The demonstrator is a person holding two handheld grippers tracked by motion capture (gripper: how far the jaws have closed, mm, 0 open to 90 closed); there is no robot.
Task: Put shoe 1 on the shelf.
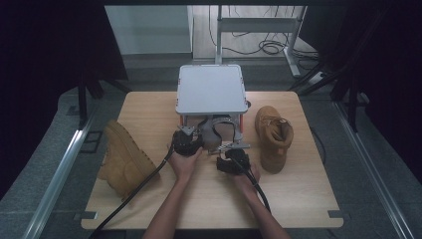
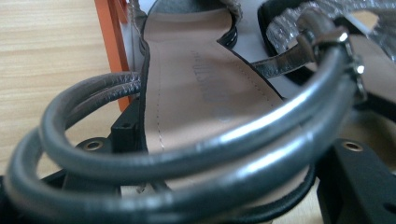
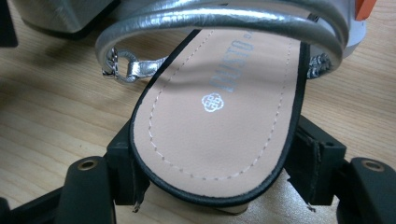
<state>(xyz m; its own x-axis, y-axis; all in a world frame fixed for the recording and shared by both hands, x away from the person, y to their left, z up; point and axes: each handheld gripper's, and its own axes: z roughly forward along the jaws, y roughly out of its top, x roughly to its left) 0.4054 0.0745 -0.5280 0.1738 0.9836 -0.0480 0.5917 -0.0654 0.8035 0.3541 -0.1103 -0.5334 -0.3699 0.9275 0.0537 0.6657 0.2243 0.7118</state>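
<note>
Silver-strapped sandal heel clamped between right gripper fingers; tan boots in high view.

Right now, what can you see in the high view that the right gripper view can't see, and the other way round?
High view: two tan boots, one lying at the table's left edge, one at the right, the grey-topped shoe rack and both hands.

Right gripper view: the sandal's beige insole with a printed silver logo, its double silver strap and a small buckle. The heel sits between the right gripper's jaws.

Both: the wooden table, the sandal and the right gripper.
</note>
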